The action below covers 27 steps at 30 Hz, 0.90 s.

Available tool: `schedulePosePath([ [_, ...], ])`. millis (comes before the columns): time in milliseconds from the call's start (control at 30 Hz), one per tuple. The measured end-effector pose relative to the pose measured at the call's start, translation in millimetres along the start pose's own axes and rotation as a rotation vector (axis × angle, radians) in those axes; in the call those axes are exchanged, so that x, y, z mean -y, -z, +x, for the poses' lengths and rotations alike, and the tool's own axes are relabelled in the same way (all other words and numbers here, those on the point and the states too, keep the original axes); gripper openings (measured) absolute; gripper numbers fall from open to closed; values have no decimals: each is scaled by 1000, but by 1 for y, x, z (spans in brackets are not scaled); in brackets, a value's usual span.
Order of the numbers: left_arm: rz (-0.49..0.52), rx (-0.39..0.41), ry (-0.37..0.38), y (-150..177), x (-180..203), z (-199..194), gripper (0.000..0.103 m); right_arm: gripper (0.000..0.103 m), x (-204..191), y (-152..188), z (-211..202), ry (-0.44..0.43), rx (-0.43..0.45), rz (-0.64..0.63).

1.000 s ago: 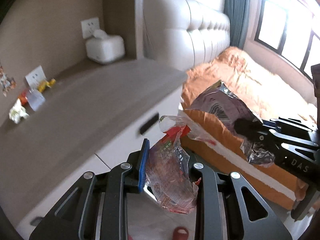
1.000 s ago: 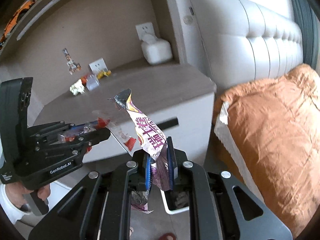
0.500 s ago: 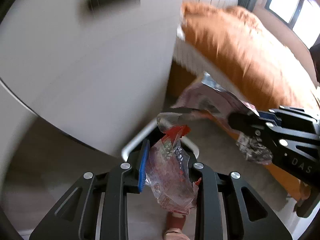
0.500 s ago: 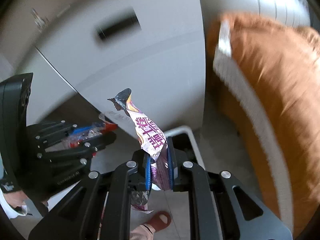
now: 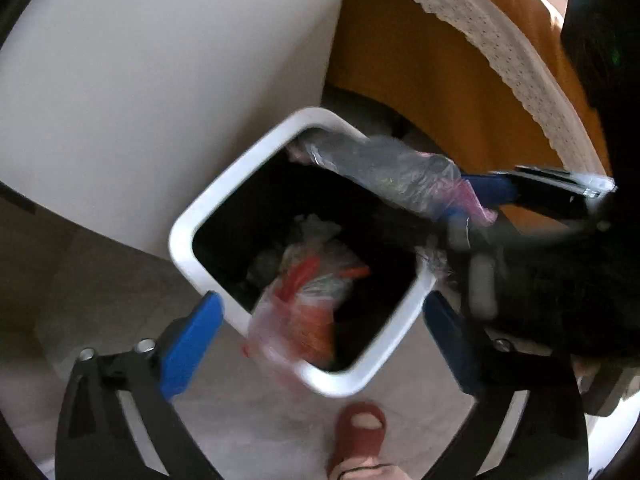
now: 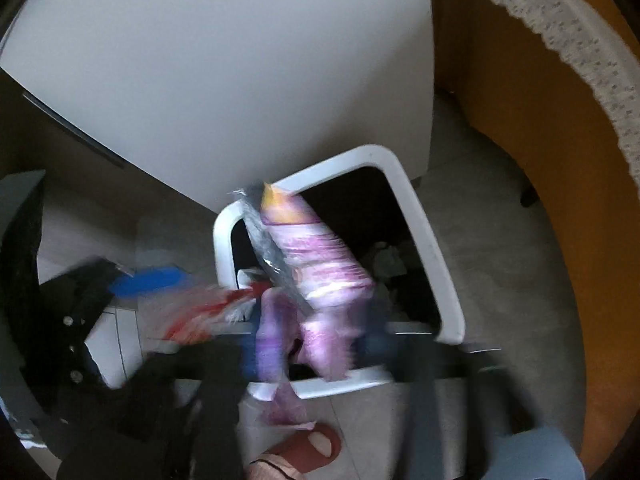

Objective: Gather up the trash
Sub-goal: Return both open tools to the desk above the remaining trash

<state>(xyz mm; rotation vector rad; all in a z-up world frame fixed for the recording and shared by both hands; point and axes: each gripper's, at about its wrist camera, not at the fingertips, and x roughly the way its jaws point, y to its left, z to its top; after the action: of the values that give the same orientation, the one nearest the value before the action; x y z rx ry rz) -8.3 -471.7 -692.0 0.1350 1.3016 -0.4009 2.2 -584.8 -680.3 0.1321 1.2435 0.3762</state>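
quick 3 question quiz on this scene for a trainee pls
1. True or false: the left gripper is clamped tight on the red and clear wrapper.
2. Which wrapper is at the right gripper? A. green B. purple C. black
3. What stands below both grippers?

Key
1. False: its jaws are opening, blue pads well apart, the wrapper loose between them.
2. B, the purple wrapper.
3. A white-rimmed trash bin with trash already in it.
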Motion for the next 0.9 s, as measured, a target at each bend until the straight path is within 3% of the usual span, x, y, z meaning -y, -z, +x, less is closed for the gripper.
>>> schedulePosePath([
  [200,1,10,-21,-4,-6,7,98,98,10,-1,2,2,-1,3],
  [400,8,29,-38,-14,-7,-25,98,98,5,-12,-38,35,23,-20],
  [700,-22,86,-38,-41,0,-141,98,98,-22,-48,-163,45,120,-10],
  [900,-39,155,-43,-60,9,-238,98,98,-62,-71,-250,60,188,-46],
])
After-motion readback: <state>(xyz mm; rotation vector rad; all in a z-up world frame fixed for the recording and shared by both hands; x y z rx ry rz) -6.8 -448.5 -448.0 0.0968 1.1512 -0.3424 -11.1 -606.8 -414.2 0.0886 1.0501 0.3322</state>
